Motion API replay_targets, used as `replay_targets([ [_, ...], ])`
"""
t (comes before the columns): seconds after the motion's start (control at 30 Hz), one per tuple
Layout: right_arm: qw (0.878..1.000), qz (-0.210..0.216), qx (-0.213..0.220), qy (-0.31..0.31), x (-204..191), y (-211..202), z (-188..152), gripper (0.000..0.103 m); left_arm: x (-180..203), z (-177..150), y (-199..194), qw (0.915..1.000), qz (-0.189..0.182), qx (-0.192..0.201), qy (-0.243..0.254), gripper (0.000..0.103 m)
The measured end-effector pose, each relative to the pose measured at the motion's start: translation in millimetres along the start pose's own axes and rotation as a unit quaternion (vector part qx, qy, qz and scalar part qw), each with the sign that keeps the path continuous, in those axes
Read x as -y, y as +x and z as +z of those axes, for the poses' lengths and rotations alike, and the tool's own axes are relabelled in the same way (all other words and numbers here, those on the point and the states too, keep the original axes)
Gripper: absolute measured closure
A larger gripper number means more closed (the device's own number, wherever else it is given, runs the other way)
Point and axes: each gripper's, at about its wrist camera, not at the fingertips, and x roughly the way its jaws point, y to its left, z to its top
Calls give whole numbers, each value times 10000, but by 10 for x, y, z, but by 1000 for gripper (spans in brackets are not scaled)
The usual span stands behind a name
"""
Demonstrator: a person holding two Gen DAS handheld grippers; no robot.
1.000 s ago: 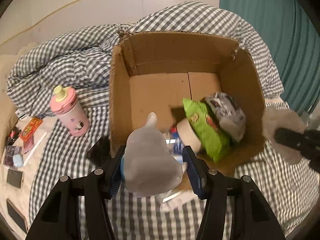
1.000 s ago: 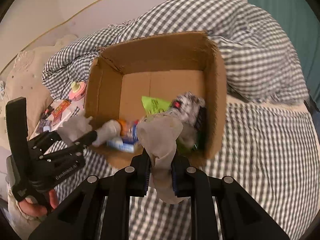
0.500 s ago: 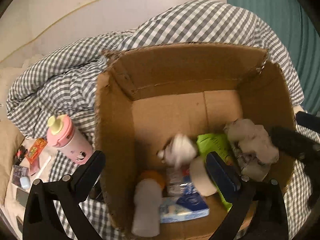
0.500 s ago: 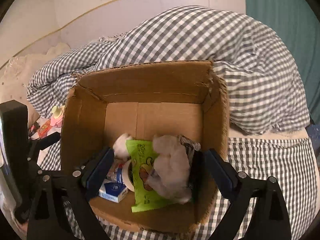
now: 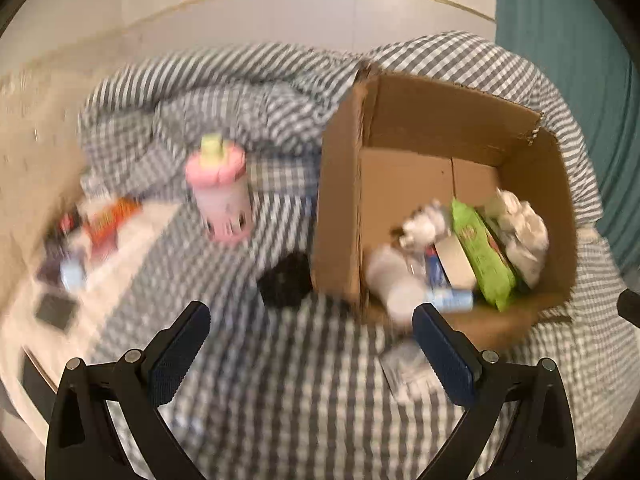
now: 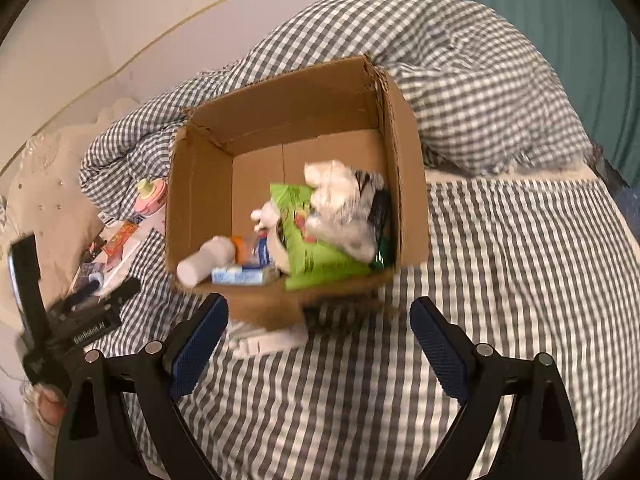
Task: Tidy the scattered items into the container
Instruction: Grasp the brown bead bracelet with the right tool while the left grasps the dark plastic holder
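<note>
With both grippers' jaws spread wide and empty, the rigid pink plastic bottle with a yellow-green cap (image 5: 221, 196) looks light, best pinched across its waist.

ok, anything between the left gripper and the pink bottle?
Nothing visible. The left gripper is open and empty; only bare checked bedding lies between it and the pink bottle. The black thing by the box sits off to the right.
</note>
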Motion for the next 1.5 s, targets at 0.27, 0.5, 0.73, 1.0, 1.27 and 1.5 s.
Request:
replay_targets([
  [0.27, 9985, -156, -459, 250, 108, 120, -543, 10, 118, -738, 228, 9988, 14, -349, 338, 0],
  [0.5, 9961, -569, -460, 487, 245, 343, -595, 11, -9, -745, 451, 9977, 323, -495, 317, 0],
  [0.73, 9904, -969, -576, 803, 305, 898, -518, 29, -273, -724, 735, 9971, 222, -719, -87, 0],
  [1.0, 9797, -1717, -607, 839, 288, 1449, -444, 40, -372, -661, 976, 9970, 213, -743, -48, 0],
  [1.27, 9685, -2348, -767, 328, 132, 1814, -480, 39, -447, -275, 1295, 9977, 201, -643, -3, 0],
  [1.5, 9602, -2643, -898, -10, 83, 1815, -473, 41, -468, 70, 1705, 9966, 408, -711, -53, 0],
])
